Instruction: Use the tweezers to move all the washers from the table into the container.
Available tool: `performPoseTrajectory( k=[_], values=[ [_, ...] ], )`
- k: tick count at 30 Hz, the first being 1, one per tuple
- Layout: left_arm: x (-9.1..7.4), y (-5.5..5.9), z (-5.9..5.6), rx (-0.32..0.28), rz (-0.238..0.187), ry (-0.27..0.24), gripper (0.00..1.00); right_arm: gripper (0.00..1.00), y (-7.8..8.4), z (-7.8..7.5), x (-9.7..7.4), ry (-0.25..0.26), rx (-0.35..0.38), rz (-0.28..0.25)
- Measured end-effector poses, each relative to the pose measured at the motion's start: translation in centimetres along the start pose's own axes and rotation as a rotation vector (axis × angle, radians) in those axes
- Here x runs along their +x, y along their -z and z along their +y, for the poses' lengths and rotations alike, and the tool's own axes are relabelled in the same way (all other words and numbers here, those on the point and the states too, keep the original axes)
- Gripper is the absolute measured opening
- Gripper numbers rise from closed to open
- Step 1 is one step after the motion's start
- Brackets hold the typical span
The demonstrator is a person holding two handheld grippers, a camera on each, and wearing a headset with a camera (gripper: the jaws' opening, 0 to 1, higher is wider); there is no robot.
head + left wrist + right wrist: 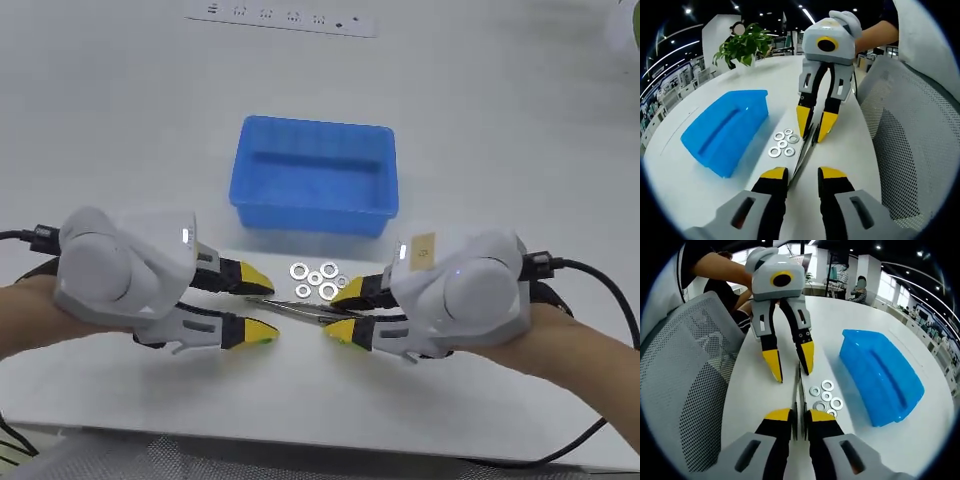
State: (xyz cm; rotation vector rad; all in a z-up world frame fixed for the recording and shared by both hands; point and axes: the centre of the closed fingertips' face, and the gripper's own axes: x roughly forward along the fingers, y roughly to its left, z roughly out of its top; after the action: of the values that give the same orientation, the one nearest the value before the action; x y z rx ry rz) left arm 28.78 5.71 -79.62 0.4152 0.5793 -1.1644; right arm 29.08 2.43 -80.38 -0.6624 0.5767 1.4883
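Six washers (pixel 318 280) | right hand-held gripper (pixel 800 416) pinches half-hidden tweezers (pixel 297 307) | left hand-held gripper (pixel 803 173) agape

A white table (pixel 120 120) is spreading across the head view. A blue container (pixel 315 175) is sitting on it at upper centre, open side up. Six washers (pixel 317 280) are lying flat in a loose cluster just below it, near but apart. Tweezers (pixel 300 308) are stretching along the tabletop just under the washers. A white power strip (pixel 285 17) is lying along the top edge.
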Motion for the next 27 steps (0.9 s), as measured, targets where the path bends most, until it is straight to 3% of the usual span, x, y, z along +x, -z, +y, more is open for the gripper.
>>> performPoseTrajectory(
  k=[3, 6, 12, 17, 19, 20, 21, 25, 27],
  values=[
    [0.06, -0.13, -0.04, 0.019, 0.012, 0.010, 0.26, 0.12, -0.01, 0.04, 0.00, -0.003, -0.010, 0.006],
    [0.15, -0.23, -0.59, 0.088, 0.029, 0.059, 0.23, 0.11, 0.01, -0.02, 0.01, -0.004, -0.010, 0.011],
    [0.47, -0.41, -0.35, 0.085, 0.070, 0.065, 0.17, 0.10, 0.00, -0.01, 0.03, -0.007, -0.016, 0.022],
    [0.55, -0.32, 0.11, 0.075, 0.076, 0.059, 0.10, 0.09, 0.03, 0.03, 0.07, -0.009, -0.020, 0.025],
    [0.67, -0.40, -0.11, 0.104, 0.074, 0.080, 0.08, 0.08, 0.14, -0.18, 0.04, -0.010, -0.012, 0.013],
    [0.64, -0.42, -0.08, 0.160, 0.076, 0.078, 0.08, 0.08, 0.09, -0.42, 0.05, -0.009, 0.007, -0.007],
    [0.63, -0.40, -0.10, 0.140, 0.080, 0.066, 0.07, 0.08, 0.13, -0.38, 0.02, -0.015, 0.025, -0.013],
    [0.60, -0.26, -0.04, 0.169, 0.092, 0.041, 0.07, 0.08, 0.05, -0.27, 0.07, -0.017, 0.005, -0.009],
    [0.56, -0.23, 0.14, 0.243, 0.121, 0.015, 0.07, 0.08, 0.05, -0.26, 0.09, -0.022, -0.012, -0.010]
  ],
)
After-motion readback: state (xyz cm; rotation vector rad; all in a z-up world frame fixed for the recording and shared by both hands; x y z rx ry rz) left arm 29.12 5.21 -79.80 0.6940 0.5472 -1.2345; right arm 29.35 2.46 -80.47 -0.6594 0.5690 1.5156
